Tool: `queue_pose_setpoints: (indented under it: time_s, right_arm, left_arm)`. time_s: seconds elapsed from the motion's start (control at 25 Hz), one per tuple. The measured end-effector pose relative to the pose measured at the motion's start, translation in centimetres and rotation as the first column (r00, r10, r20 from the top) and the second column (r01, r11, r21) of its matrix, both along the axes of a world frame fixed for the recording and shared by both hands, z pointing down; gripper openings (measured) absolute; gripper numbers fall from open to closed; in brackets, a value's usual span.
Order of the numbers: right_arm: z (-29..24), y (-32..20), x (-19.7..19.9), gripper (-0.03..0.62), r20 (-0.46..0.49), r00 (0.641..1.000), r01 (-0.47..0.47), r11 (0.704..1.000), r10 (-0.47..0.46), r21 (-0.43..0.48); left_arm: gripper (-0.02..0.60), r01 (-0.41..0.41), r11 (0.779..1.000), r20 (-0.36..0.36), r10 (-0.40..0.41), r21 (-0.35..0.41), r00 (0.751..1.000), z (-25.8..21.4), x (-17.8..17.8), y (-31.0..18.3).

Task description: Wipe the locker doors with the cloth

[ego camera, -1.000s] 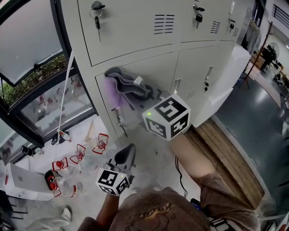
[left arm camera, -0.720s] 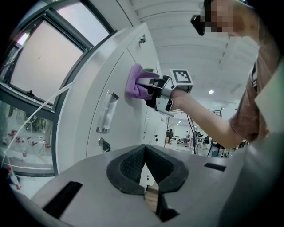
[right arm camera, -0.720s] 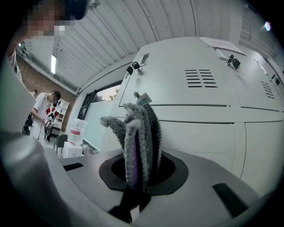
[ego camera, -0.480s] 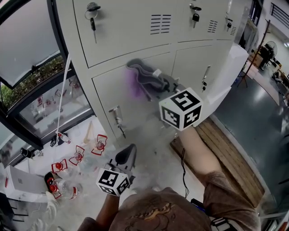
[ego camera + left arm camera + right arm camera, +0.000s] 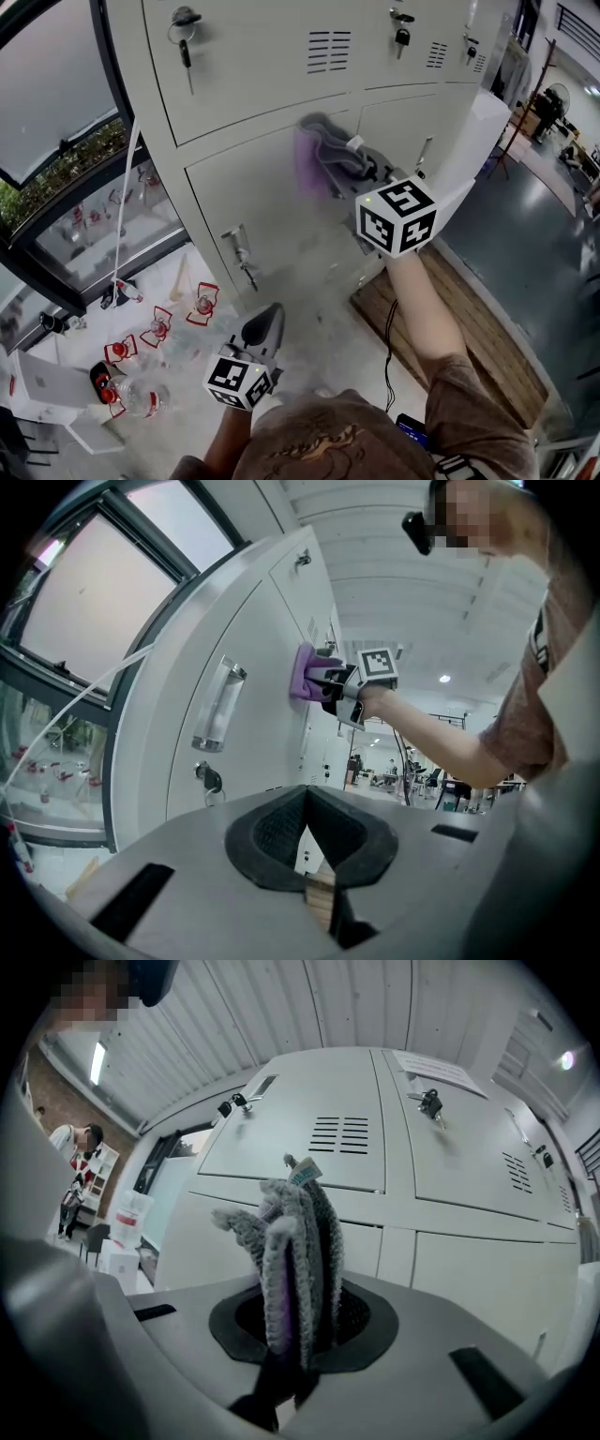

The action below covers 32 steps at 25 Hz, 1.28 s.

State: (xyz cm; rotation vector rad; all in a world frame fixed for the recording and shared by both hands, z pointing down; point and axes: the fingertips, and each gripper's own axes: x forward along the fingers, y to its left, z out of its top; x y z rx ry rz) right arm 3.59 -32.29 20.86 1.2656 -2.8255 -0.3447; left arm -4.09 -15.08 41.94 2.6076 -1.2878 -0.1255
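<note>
– Against the lower-row locker door (image 5: 253, 197), top right corner: that's where the cloth (image 5: 328, 155) is. It's grey w/ purple, bunched up and pressed onto the metal.

– What's holding it?

– My right gripper (image 5: 367, 178). Its jaws are clamped on the cloth, and in the right gripper view the folds stick up out of the pads.

– And your left?

– My left gripper (image 5: 263, 326) hangs low, well apart from the lockers. Its jaws are pressed together w/ nothing between them, aimed roughly at the door.

– What's round the cloth?

– The upper door (image 5: 253, 66) is just above it, w/ vent slots (image 5: 328, 52) and a key (image 5: 180, 33) hanging in the lock at its left. The lower door's handle (image 5: 236, 246) is down-left of the cloth, not touching it. Further out there's a wooden board (image 5: 450, 300) on the floor (image 5: 319, 347) by the locker base, on the right. A window (image 5: 56, 94) is on the far left, w/ bottles (image 5: 141, 398) scattered on the floor below it.
</note>
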Motion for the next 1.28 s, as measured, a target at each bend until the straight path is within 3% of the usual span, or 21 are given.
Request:
queue_pose_setpoints:
  time_s: [0.76,1.0,1.28]
  right_arm:
    - [1.3,-3.8,7.7,0.056,-0.028,0.981,-0.194,0.981,0.193,-0.021]
    - [2.1,-1.7,8.6,0.055,-0.01,0.984,-0.179,0.984,0.178,-0.024]
    - [2.5,2.3,7.4,0.055,0.075,0.992,-0.099,0.994,0.102,-0.042]
  left_arm:
    - [0.003,-0.006,1.0,0.014,0.007,-0.009,1.0,0.3,0.5,-0.2]
    - [0.003,-0.006,1.0,0.016,0.006,-0.012,1.0,0.4,0.6,-0.2]
    - [0.003,-0.008,1.0,0.015,0.008,-0.03,1.0,1.0,0.7,0.1]
